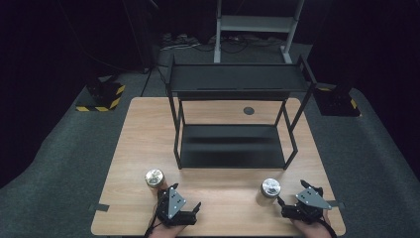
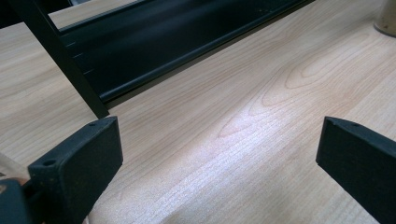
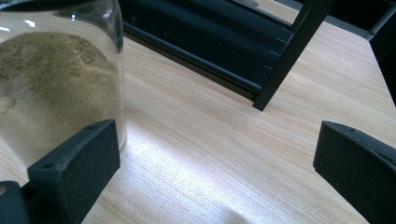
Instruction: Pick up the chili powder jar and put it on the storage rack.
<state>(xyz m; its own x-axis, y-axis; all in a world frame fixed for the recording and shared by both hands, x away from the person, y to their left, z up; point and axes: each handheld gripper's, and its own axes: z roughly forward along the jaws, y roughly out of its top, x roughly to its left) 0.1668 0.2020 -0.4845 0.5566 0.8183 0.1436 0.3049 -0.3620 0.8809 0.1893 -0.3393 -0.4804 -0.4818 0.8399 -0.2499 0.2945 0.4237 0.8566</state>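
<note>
While both hands rest at the desk's (image 1: 218, 173) near edge, the high view puts the left jar (image 1: 155, 179) just up-left of the left gripper (image 1: 184, 201) and the right jar (image 1: 270, 190) just left of the right gripper (image 1: 289, 196), both upright before the black rack (image 1: 233, 148).

Left gripper view: jaws spread wide over bare desk.

Right gripper view: jaws spread, empty; the powder-filled right jar (image 3: 56, 79) stands just beyond the left jaw, outside the gap. Judged: sidestep needed.

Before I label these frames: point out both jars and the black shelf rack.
left jar (image 1: 154, 177), high view, on its metal lid.
right jar (image 1: 270, 187), high view, on its metal lid.
black shelf rack (image 1: 233, 78), high view, on its top shelf.
</note>
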